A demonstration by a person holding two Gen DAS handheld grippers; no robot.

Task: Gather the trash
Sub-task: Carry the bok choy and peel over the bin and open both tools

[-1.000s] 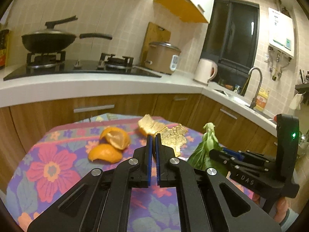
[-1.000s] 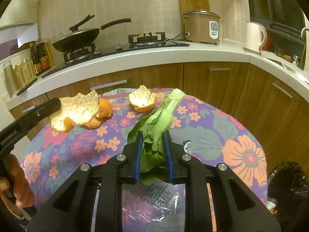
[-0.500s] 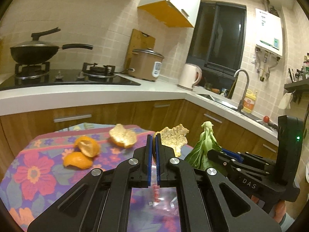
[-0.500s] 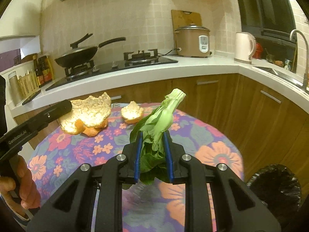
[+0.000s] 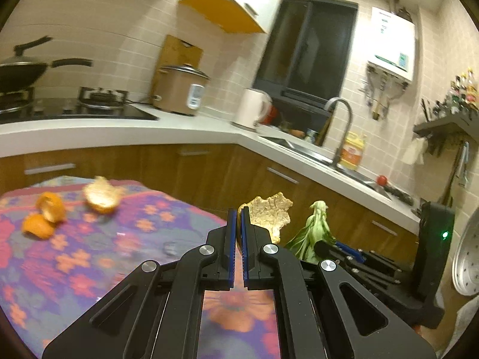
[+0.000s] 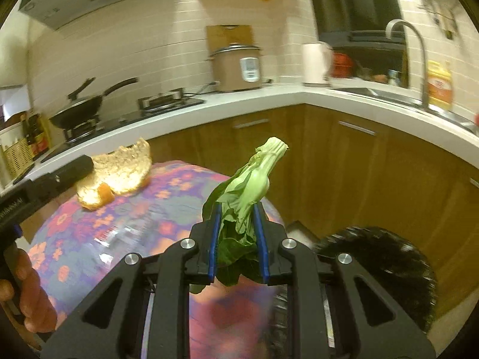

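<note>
My left gripper [image 5: 236, 214] is shut on a large piece of orange peel [image 5: 271, 214] and holds it above the floral table [image 5: 89, 257]; it also shows in the right wrist view [image 6: 119, 173]. My right gripper [image 6: 236, 209] is shut on a green bok choy scrap [image 6: 248, 185], lifted off the table; the scrap shows in the left wrist view [image 5: 312, 230]. More orange peels [image 5: 45, 218] and a peel cup [image 5: 101, 197] lie at the table's far left. A black trash bag [image 6: 386, 266] sits low to the right of the table.
A clear plastic wrapper [image 6: 119, 233] lies on the tablecloth. Wooden cabinets and a white counter [image 5: 179, 131] with stove, rice cooker [image 5: 179, 89], kettle and sink wrap around behind the table. A metal strainer [image 5: 467, 257] is at the right edge.
Both grippers have lifted and swung right with their loads, away from the table's middle. The trash bag now shows larger under the right gripper.
</note>
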